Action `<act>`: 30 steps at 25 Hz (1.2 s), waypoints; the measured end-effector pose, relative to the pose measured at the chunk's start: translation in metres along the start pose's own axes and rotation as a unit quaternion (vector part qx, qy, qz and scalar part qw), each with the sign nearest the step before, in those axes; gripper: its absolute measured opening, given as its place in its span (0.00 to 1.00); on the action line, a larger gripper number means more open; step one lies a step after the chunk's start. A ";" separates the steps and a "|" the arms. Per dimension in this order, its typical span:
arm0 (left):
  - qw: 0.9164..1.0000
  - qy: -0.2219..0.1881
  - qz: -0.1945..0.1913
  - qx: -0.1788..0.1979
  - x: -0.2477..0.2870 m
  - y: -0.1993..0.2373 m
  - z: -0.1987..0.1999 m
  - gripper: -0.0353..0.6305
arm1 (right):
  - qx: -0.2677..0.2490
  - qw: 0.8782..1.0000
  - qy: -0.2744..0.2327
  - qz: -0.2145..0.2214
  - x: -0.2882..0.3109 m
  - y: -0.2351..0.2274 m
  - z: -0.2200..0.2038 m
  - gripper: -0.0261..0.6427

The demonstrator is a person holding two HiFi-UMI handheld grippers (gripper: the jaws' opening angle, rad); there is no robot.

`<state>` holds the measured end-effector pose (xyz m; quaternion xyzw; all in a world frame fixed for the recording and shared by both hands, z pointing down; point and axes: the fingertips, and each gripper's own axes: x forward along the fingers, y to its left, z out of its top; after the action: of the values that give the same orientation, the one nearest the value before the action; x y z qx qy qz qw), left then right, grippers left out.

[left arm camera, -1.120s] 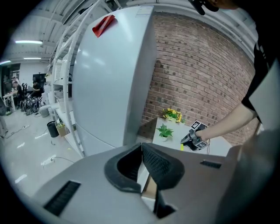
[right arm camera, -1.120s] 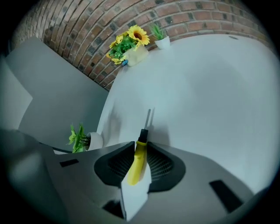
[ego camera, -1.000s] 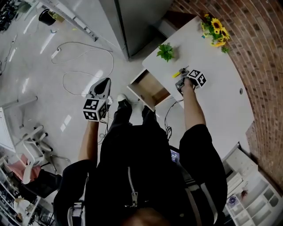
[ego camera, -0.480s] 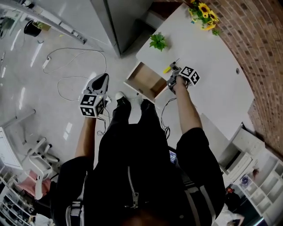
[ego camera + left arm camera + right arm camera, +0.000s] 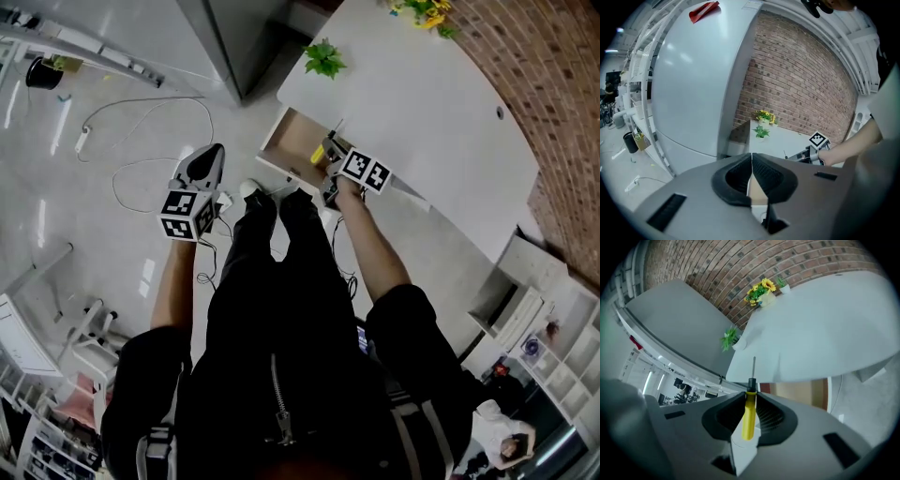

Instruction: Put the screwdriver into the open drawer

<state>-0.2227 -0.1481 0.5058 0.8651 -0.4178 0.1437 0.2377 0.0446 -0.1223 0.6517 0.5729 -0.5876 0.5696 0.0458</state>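
Yellow-handled screwdriver is sitting clamped lengthwise in the right gripper, shaft pointing ahead toward the open drawer just beyond and below, while the closed, empty left gripper is hanging farther off.

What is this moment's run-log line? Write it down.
right gripper: jaws shut on screwdriver, at open drawer | left gripper: jaws shut, empty | screwdriver: not yet in drawer
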 end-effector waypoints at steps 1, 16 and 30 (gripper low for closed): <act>1.000 0.001 0.000 -0.001 -0.001 0.001 -0.003 0.09 | -0.005 1.000 0.007 -0.002 0.002 -0.002 -0.012 0.16; 0.998 0.036 0.037 -0.032 -0.014 0.022 -0.075 0.09 | -0.007 0.995 0.068 -0.069 0.095 -0.080 -0.100 0.16; 0.993 0.063 0.072 -0.069 -0.002 0.041 -0.138 0.09 | -0.004 0.988 0.088 -0.128 0.188 -0.171 -0.101 0.16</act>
<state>-0.2635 -0.0958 0.6333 0.8036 -0.4721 0.1850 0.3116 0.0449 -0.1139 0.9251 0.5912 -0.5052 0.6047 0.1719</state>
